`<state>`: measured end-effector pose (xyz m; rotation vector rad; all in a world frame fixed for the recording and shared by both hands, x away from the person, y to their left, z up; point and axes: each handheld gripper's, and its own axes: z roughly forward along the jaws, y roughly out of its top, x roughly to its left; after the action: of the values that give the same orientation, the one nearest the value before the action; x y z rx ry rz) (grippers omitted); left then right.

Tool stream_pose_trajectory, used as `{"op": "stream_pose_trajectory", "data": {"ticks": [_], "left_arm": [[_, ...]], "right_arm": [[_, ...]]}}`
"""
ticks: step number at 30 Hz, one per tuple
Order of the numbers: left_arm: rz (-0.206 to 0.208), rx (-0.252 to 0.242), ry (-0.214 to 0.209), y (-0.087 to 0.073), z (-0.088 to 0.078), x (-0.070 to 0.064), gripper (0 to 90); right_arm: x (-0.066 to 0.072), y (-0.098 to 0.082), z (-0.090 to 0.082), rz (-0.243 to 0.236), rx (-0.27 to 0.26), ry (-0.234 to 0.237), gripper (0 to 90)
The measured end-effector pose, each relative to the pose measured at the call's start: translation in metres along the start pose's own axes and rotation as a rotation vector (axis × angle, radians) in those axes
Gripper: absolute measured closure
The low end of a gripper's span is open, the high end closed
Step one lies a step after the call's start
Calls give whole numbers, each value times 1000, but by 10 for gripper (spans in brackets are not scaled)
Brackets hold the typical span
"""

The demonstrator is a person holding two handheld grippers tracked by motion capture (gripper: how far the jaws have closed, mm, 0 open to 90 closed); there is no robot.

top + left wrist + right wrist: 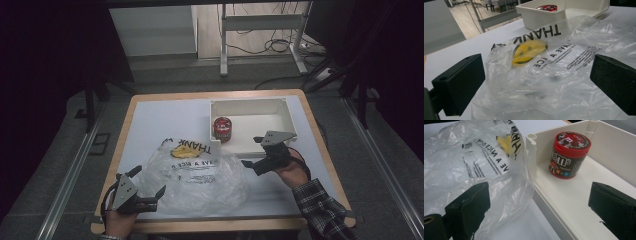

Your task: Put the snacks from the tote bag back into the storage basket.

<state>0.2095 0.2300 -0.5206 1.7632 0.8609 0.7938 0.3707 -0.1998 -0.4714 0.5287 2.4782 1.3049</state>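
A clear plastic bag printed with black words and a yellow smiley lies crumpled on the table's middle. My left gripper stands open at the bag's near left edge; in the left gripper view the bag lies between and beyond the jaws. A red and brown candy tub stands upright in the near left corner of the white tray. My right gripper is open at the tray's front edge, right of the bag. In the right gripper view the tub stands ahead in the tray, the bag to the left.
The table is white with a wooden rim. Behind it the floor holds a metal frame and loose cables. Dark curtains hang at both sides.
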Motion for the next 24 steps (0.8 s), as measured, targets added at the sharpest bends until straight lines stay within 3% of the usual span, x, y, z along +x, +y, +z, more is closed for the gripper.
{"op": "stream_pose_trajectory", "data": {"ticks": [24], "left_arm": [[-2,-1,0,0,0,0,0]], "right_arm": [[6,-15,-13,23,19,-6,40]]}}
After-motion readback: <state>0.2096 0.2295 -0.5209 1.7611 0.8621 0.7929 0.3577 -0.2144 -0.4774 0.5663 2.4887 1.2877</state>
